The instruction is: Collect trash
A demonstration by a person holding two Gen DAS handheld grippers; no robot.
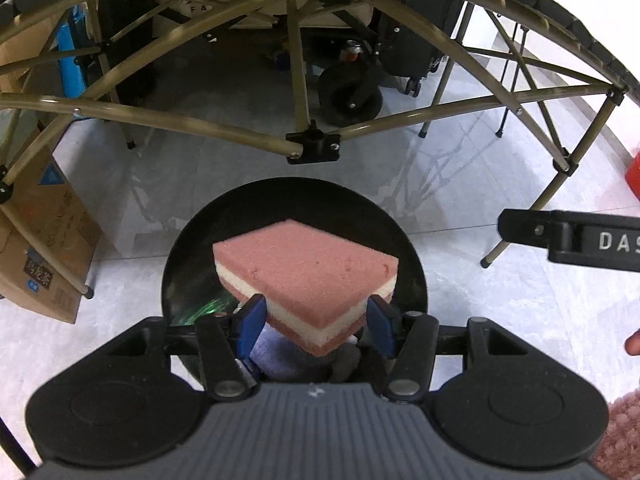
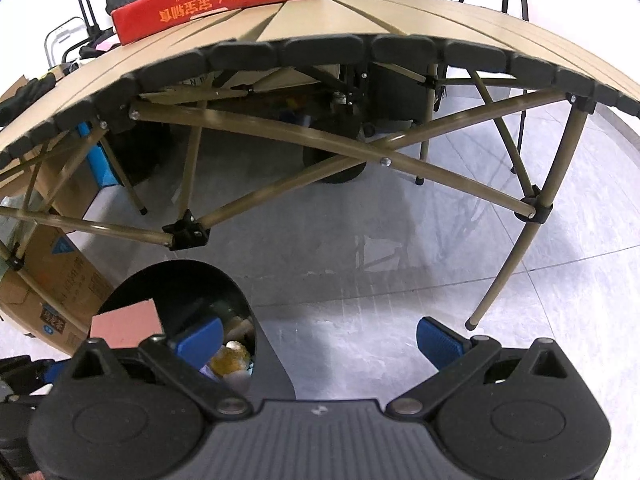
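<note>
The left gripper [image 1: 316,320] had a pink-and-white sponge [image 1: 308,276] between its blue pads [image 1: 252,320], which seemed to touch its corner sides; whether they pressed it I could not tell. Directly under it was the black trash bin [image 1: 404,248]. The right gripper [image 2: 320,340] stood wide apart, empty, with the bin at its left finger.

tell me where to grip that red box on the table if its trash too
Take the red box across its short width near the closer end, coming from above. It lies flat and long on the table, its narrow sides exposed; the right gripper with open fingers is free.
</note>
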